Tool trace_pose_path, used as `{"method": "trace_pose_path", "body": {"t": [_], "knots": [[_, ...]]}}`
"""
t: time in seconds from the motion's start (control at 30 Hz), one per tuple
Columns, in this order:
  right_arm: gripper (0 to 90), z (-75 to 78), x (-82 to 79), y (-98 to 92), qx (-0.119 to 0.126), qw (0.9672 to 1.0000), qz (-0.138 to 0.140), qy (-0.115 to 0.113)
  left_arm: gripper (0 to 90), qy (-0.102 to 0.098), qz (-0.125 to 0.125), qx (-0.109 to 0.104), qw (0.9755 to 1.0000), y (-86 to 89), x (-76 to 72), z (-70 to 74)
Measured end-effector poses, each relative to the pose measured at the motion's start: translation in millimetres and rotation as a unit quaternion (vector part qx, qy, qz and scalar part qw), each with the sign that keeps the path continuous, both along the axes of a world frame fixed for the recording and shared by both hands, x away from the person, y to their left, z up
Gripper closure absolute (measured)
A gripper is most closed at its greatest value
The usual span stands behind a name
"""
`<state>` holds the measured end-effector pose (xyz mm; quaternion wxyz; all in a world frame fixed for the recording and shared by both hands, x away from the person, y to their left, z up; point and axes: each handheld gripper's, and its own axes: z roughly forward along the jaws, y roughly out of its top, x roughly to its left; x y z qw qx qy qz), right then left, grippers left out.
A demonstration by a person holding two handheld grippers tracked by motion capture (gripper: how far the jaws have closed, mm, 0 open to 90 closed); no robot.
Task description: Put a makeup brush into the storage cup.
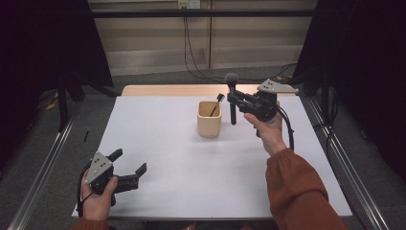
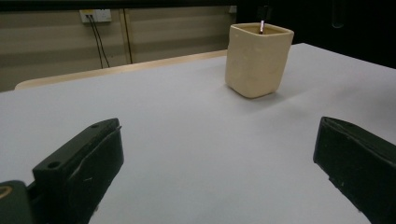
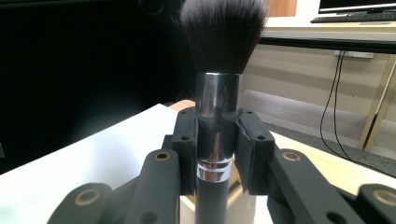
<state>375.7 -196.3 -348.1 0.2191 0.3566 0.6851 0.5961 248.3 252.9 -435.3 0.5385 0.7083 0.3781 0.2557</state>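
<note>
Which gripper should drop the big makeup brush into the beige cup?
Right. The right gripper is already shut on the makeup brush, upright beside the beige cup. The left gripper sits open at the table's near edge, holding nothing.

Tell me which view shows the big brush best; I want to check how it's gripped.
The right gripper view: the big brush stands close up, its metal collar clamped between the jaws of the right gripper. The high view shows the brush small, upright beside the cup.
</note>
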Motion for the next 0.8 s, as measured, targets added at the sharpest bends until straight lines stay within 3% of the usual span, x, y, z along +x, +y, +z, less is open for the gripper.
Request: {"method": "trace_pose_path", "body": {"t": [0.57, 0.7, 0.8], "knots": [[71.9, 20.4, 27.1, 14.0, 0.011, 0.9999, -0.005, -0.010, 1.8, 0.002, -0.005, 0.002, 1.0000, -0.8, 1.8, -0.1], [71.9, 23.4, 32.4, 18.2, 0.027, 0.9996, -0.011, -0.007, 1.8, 0.002, -0.009, 0.007, 0.9999, -0.7, 2.7, -0.4], [71.9, 26.1, 37.4, 24.8, 0.015, 0.9997, -0.016, -0.009, 1.8, 0.003, -0.011, 0.010, 0.9999, -0.7, 2.7, -0.5]]}}
